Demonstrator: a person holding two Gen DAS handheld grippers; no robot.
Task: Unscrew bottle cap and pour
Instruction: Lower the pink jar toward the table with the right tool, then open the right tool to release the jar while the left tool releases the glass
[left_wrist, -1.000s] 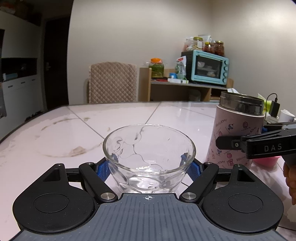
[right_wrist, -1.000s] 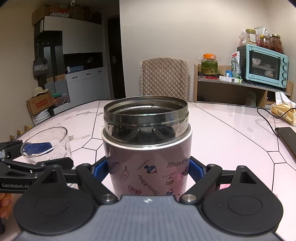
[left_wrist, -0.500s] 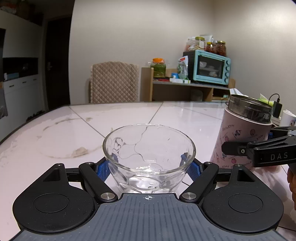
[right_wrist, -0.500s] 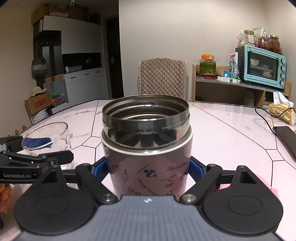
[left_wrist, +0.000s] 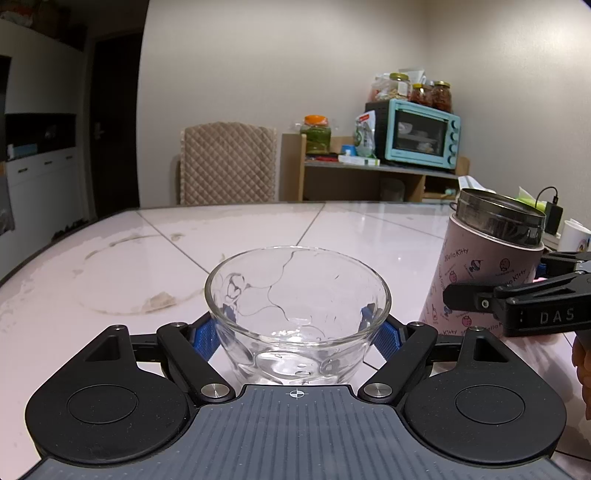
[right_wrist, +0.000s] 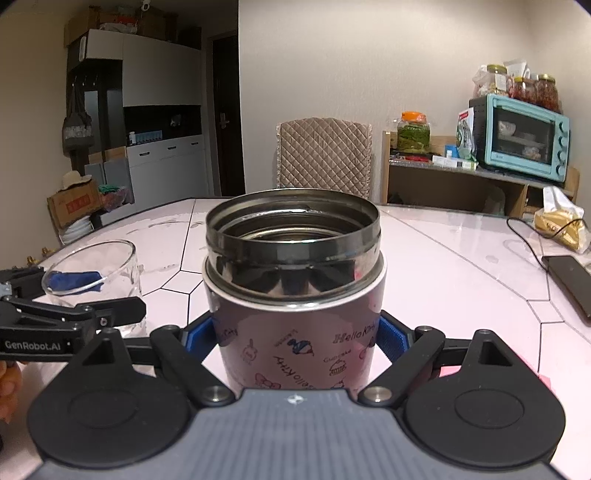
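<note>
While right tool (right_wrist: 295, 336) loosens around "Hello Kitty" flask (right_wrist: 295, 314), left tool (left_wrist: 297, 332) clamps glass bowl (left_wrist: 297, 295).

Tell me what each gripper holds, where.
Left gripper clamps the clear glass bowl by its sides. Right gripper: jaws have just been opening around the pink steel-rimmed bottle, holding nothing.

The glass bowl (left_wrist: 297, 314) stands on the tabletop (left_wrist: 184, 243) near its front edge, the uncapped flask (left_wrist: 487, 266) just to its right. A chair (left_wrist: 227, 164) stands behind the far edge, a shelf (left_wrist: 369, 173) bearing a toaster oven (left_wrist: 417, 134) to its right.
</note>
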